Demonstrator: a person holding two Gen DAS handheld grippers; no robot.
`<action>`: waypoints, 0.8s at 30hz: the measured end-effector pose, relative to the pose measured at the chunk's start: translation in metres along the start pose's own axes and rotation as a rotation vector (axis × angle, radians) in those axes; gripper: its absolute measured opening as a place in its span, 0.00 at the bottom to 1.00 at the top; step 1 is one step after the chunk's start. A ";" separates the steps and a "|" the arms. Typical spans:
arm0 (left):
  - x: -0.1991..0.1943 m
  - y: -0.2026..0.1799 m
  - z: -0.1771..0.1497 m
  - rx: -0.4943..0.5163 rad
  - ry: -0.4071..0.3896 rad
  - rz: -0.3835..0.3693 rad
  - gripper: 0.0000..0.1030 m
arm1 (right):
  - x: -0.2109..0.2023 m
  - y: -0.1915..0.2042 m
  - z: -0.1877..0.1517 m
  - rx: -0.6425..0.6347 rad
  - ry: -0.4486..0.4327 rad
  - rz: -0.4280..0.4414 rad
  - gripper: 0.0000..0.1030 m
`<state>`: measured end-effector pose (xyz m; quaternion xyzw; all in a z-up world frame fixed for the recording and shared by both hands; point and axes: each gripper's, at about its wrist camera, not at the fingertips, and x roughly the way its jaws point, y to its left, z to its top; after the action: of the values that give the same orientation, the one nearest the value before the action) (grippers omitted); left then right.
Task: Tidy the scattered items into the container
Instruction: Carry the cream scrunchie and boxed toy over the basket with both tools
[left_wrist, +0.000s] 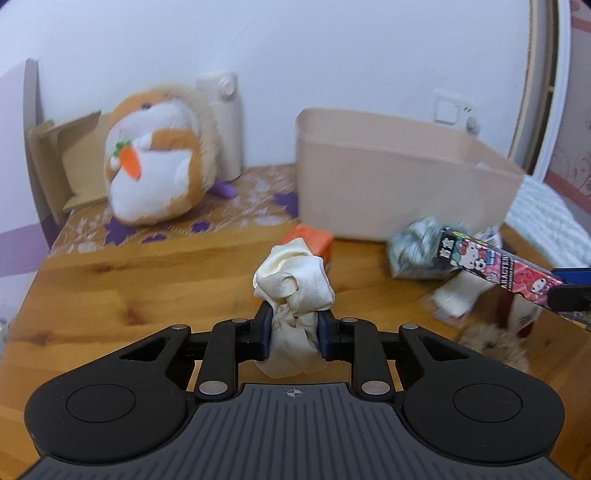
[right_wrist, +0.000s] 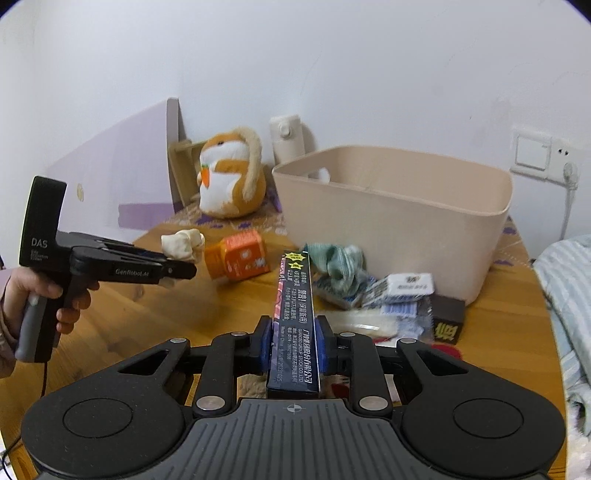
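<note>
My left gripper (left_wrist: 294, 334) is shut on a crumpled cream cloth (left_wrist: 295, 280) and holds it above the wooden table (left_wrist: 129, 295); it also shows in the right wrist view (right_wrist: 183, 271) with the cloth (right_wrist: 183, 242). My right gripper (right_wrist: 293, 347) is shut on a long cartoon-printed box (right_wrist: 295, 314), which also shows in the left wrist view (left_wrist: 491, 264). The beige container (right_wrist: 399, 218) stands at the back right, also seen in the left wrist view (left_wrist: 388, 184). An orange box (right_wrist: 240, 258) and a green-grey cloth (right_wrist: 338, 267) lie in front of it.
A hamster plush (right_wrist: 231, 177), a white flask (right_wrist: 286, 138) and a cardboard piece (left_wrist: 62, 162) stand at the back left. Packets (right_wrist: 402, 291) and a small black box (right_wrist: 447, 317) lie by the container. A bed (right_wrist: 569, 295) is at the right.
</note>
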<state>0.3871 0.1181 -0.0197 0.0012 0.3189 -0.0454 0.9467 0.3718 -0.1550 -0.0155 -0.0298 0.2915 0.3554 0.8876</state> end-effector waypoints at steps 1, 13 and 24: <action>-0.002 -0.003 0.003 0.004 -0.008 -0.006 0.24 | -0.003 -0.002 0.001 0.003 -0.010 0.001 0.21; -0.012 -0.034 0.049 0.058 -0.105 -0.035 0.24 | -0.029 -0.028 0.025 0.039 -0.120 -0.046 0.21; -0.005 -0.064 0.100 0.136 -0.195 -0.012 0.24 | -0.011 -0.062 0.061 0.166 -0.147 -0.107 0.21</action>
<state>0.4383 0.0521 0.0647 0.0589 0.2213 -0.0725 0.9707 0.4362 -0.1924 0.0313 0.0545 0.2523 0.2835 0.9236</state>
